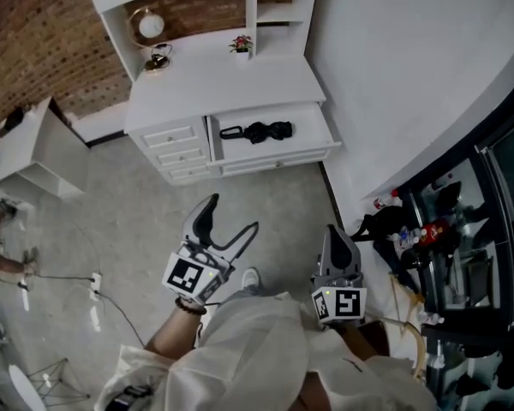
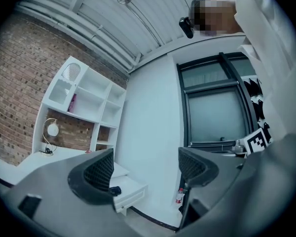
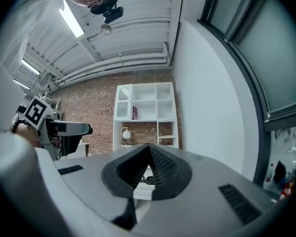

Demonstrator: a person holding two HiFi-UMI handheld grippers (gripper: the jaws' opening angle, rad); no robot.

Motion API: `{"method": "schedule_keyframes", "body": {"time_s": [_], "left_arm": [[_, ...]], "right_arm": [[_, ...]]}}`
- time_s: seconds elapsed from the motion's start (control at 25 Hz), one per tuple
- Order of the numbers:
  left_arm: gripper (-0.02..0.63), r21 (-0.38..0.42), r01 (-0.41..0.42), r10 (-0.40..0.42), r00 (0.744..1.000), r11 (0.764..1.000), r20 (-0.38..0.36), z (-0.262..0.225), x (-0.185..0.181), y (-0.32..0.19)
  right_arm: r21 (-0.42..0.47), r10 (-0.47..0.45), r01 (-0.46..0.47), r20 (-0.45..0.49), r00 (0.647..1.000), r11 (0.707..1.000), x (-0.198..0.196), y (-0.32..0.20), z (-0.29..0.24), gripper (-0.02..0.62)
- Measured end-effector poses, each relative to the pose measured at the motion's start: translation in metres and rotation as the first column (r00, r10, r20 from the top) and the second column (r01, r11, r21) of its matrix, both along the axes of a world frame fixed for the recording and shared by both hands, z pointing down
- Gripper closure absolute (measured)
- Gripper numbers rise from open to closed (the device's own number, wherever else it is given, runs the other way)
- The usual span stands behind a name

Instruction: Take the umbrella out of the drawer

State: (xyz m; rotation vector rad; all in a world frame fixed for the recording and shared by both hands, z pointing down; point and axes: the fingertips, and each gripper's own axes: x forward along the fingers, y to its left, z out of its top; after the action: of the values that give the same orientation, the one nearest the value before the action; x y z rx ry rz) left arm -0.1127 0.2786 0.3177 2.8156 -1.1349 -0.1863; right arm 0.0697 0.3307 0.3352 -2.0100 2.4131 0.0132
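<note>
A folded black umbrella (image 1: 265, 131) with a wrist loop lies in the open white drawer (image 1: 325, 129) of a white desk. My left gripper (image 1: 231, 217) hangs over the floor well short of the drawer, its jaws wide apart and empty. My right gripper (image 1: 337, 236) is lower right, jaws closed together on nothing. In the left gripper view the open drawer (image 2: 133, 191) and a dark bit of the umbrella (image 2: 114, 189) show between the fingers (image 2: 99, 171). The right gripper view shows the closed fingertips (image 3: 149, 167) covering most of the desk.
The white desk (image 1: 223, 84) carries a shelf unit with a round lamp (image 1: 151, 27) and a small plant (image 1: 241, 44). Closed drawers (image 1: 173, 148) sit left of the open one. A white wall runs on the right, with clutter and bottles (image 1: 415, 234) by a dark window frame. Cables (image 1: 94, 285) lie on the floor at left.
</note>
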Motion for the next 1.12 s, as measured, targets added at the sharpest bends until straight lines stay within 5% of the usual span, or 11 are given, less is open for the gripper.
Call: {"method": "schedule_keyframes", "body": {"time_s": [0.6, 1.12], "left_arm": [[0.212, -0.010, -0.036, 0.036, 0.999, 0.999, 0.005, 0.006, -0.003, -0.116], [0.213, -0.014, -0.013, 0.013, 1.000, 1.000, 0.028, 0.022, 0.052, -0.245]], "right_arm": [[-0.026, 0.062, -0.061, 0.010, 0.998, 0.998, 0.003, -0.103, 0.006, 0.578], [-0.020, -0.022, 0.022, 0.032, 0.999, 1.000, 0.040, -0.248, 0.021, 0.578]]}}
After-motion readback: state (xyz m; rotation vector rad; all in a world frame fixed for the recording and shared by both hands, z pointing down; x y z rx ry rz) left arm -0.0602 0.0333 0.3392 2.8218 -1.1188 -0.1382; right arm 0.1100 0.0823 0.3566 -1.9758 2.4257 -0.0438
